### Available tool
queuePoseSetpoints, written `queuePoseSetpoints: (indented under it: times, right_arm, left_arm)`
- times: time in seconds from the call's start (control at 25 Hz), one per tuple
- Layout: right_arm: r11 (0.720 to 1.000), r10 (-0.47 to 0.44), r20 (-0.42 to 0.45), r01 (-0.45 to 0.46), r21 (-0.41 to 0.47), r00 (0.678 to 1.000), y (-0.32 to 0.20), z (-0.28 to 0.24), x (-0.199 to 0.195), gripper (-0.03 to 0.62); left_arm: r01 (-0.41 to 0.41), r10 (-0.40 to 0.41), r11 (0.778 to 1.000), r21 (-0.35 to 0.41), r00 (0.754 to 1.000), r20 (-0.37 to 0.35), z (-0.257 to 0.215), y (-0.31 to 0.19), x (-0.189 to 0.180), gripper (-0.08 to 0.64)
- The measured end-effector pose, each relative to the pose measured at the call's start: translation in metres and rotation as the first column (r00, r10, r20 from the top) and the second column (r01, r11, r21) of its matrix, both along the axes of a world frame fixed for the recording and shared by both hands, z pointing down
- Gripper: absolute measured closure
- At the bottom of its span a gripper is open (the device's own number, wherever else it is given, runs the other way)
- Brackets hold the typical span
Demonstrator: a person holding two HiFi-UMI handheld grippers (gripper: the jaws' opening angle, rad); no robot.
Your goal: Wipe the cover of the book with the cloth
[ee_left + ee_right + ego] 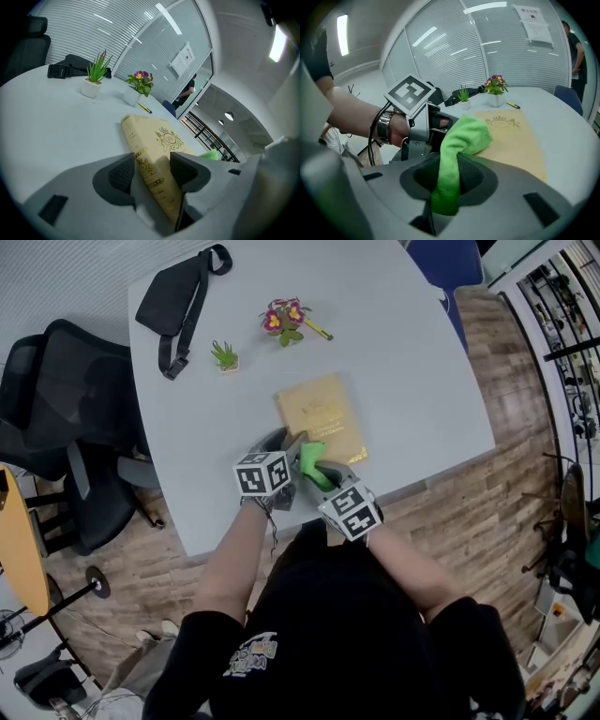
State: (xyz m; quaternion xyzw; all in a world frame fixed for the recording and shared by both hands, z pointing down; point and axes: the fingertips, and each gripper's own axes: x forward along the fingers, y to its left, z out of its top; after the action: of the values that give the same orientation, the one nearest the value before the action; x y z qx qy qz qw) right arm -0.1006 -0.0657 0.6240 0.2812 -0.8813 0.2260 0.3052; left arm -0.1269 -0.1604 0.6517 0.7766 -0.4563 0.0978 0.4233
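- Closest to the lens is the person's black shirt (347, 643), with both forearms reaching toward 12 o'clock onto the white table (412, 371).
- Way over at 9 o'clock, a black office chair (66, 418) sits right up against the table edge.
- Up at the table's 11 o'clock corner there's a black sling bag (173, 294). A small green plant (225, 356) in a white pot sits near the bag's 5 o'clock.
- Next comes the left gripper (153, 171). Its jaws are pinching the near left corner of the book (322, 416), one pad on each side of the gold-printed spine.
- That book has a tan-gold cover facing up. It sits mid-table at roughly 12 o'clock from both grippers, and I can't tell if the clamped corner is lifted off the table.
- Further back, at the book's 11 o'clock and well apart from it, there's a pink flower pot (284, 320) with a yellow pen (317, 330) just beside it.
- The green cloth (312, 463) is bunched up at the book's 6 o'clock edge, between the two grippers. In the right gripper view the loose end flops over the near left part of the cover, but I honestly can't say whether it's pressing down.
- Finally the right gripper (449, 177) has its jaws squeezed onto the cloth's tail, which hangs down between the pads.
- A blue chair (450, 263) pokes in at 1 o'clock.
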Motion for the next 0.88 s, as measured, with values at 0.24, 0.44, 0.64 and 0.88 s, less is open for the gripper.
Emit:
queuePoseSetpoints:
  times: [0.24, 0.44, 0.64, 0.88]
  right_arm:
    - [1.0, -0.016, 0.006, 0.016, 0.006, 1.0, -0.001, 0.004, 0.005, 0.495]
    - [1.0, -0.003, 0.025, 0.003, 0.007, 1.0, -0.006, 0.002, 0.016, 0.495]
    - [0.998, 0.057, 0.027, -0.058, 0.018, 0.998, -0.016, -0.002, 0.04, 0.495]
    - [0.993, 0.114, 0.017, -0.114, 0.023, 0.993, -0.027, -0.001, 0.066, 0.495]
  left_arm:
    - [0.0, 0.0, 1.0, 0.001, 1.0, 0.002, 0.001, 0.0, 0.0, 0.321]
    - [0.001, -0.001, 1.0, 0.005, 1.0, 0.001, 0.0, -0.001, 0.0, 0.321]
    - [0.001, -0.001, 1.0, 0.008, 1.0, 0.003, -0.001, 0.001, 0.001, 0.319]
    - [0.002, -0.002, 1.0, 0.008, 1.0, -0.001, 0.0, 0.0, 0.001, 0.319]
